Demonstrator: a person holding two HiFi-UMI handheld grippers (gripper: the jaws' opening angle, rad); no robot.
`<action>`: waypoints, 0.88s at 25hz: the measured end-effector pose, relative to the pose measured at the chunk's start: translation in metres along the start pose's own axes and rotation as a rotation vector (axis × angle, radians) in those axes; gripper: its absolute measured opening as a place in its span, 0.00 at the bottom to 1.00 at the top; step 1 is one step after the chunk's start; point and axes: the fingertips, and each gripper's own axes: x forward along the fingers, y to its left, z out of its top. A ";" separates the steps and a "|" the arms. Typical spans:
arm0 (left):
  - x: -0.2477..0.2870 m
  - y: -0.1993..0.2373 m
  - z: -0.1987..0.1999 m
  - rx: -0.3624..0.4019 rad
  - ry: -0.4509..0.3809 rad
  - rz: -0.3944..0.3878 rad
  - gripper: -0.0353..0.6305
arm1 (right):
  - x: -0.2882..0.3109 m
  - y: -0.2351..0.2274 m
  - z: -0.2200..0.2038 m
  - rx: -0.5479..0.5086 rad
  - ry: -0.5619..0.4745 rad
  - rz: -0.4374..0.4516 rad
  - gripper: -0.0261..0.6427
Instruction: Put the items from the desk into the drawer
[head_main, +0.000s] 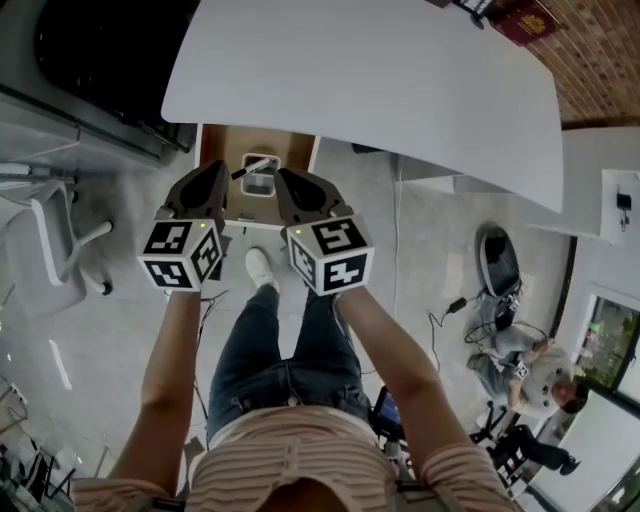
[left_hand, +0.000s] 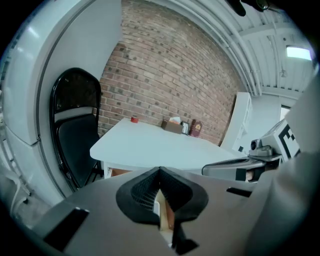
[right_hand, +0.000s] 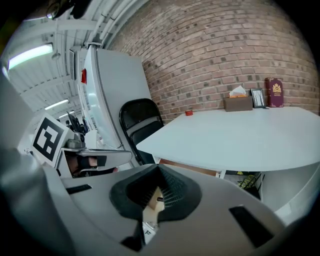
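Head view, with both gripper views. The left gripper and the right gripper hang side by side just in front of the desk's near edge, above the open drawer. Each pair of jaws is pressed together with nothing between them. The drawer already holds a white container and a dark marker.

The items not yet stowed stand along the desk's far edge against the brick wall: a tissue box, a small picture frame, a red book and, nearer the far left corner, a small red object.

Likely hazards:
- The reach across the whole top is long, so a jaw that closes off-centre may topple the upright frame or book.
- The tissue box looks wide for the jaws and could slip.
- The open drawer projects at leg level and may be bumped.
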 end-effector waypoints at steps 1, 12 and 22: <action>-0.004 -0.003 0.004 0.004 -0.010 -0.004 0.07 | -0.004 0.001 0.003 0.004 -0.014 0.004 0.06; -0.048 -0.029 0.048 0.036 -0.148 -0.029 0.07 | -0.045 -0.001 0.036 -0.058 -0.136 -0.016 0.06; -0.072 -0.033 0.078 0.084 -0.239 -0.069 0.07 | -0.064 0.008 0.064 -0.077 -0.259 -0.012 0.06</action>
